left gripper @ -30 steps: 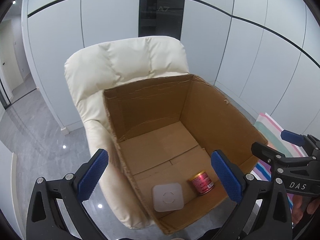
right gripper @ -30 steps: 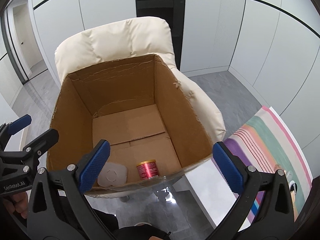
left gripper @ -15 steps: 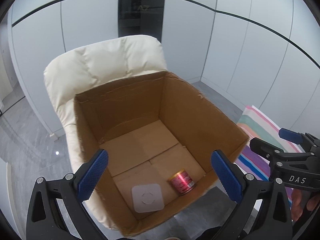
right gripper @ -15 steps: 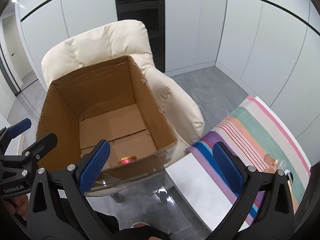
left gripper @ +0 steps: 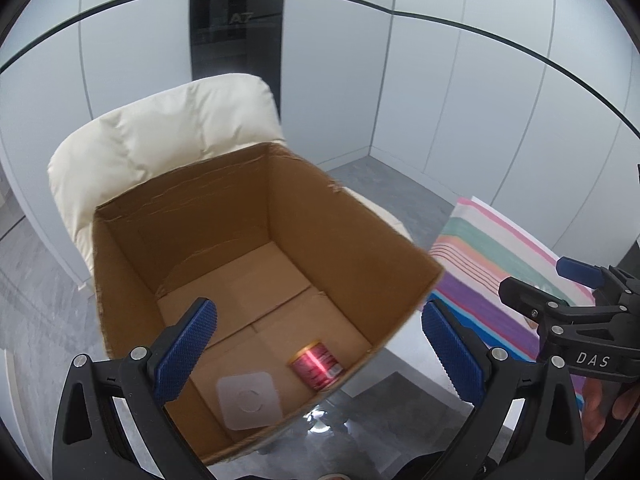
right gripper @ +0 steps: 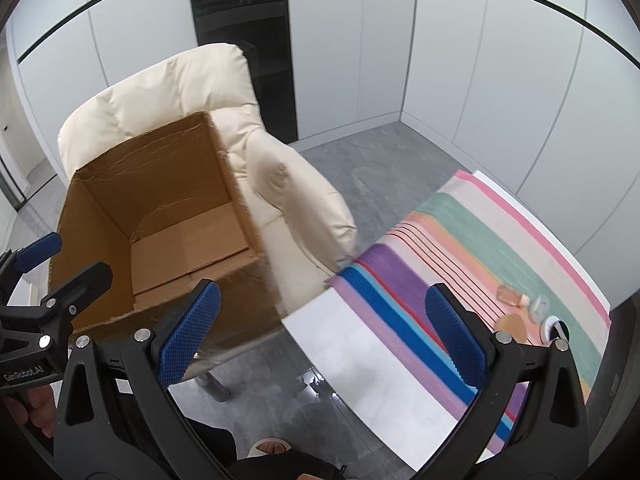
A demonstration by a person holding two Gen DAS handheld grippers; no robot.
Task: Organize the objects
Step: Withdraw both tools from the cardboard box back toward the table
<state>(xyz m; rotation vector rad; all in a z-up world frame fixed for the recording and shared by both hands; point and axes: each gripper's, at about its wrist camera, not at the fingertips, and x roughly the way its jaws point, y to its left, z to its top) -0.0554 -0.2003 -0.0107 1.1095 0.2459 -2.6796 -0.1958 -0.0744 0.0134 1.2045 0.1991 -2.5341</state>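
An open cardboard box (left gripper: 352, 216) (right gripper: 100, 208) rests on a cream padded chair (left gripper: 160, 132) (right gripper: 280, 176). On the box floor lie a red can (left gripper: 317, 365) on its side and a flat white square object (left gripper: 249, 399). My left gripper (left gripper: 320, 354) hovers open above the box's near side, nothing between its fingers. My right gripper (right gripper: 322, 338) is open and empty too, over the gap between the chair and a white table with a striped cloth (right gripper: 460, 240). Small glass bottles (right gripper: 520, 300) lie on the cloth at the right.
Grey tiled floor (right gripper: 360, 160) surrounds the chair, with white wall panels and a dark doorway (right gripper: 240, 20) behind. The table's white top (right gripper: 360, 344) juts toward the chair. A person's foot in a slipper (right gripper: 272, 448) shows at the bottom edge.
Both views have swung right: the box has slid left in each frame and the striped cloth and table have come into view. Both grippers stay open and empty.
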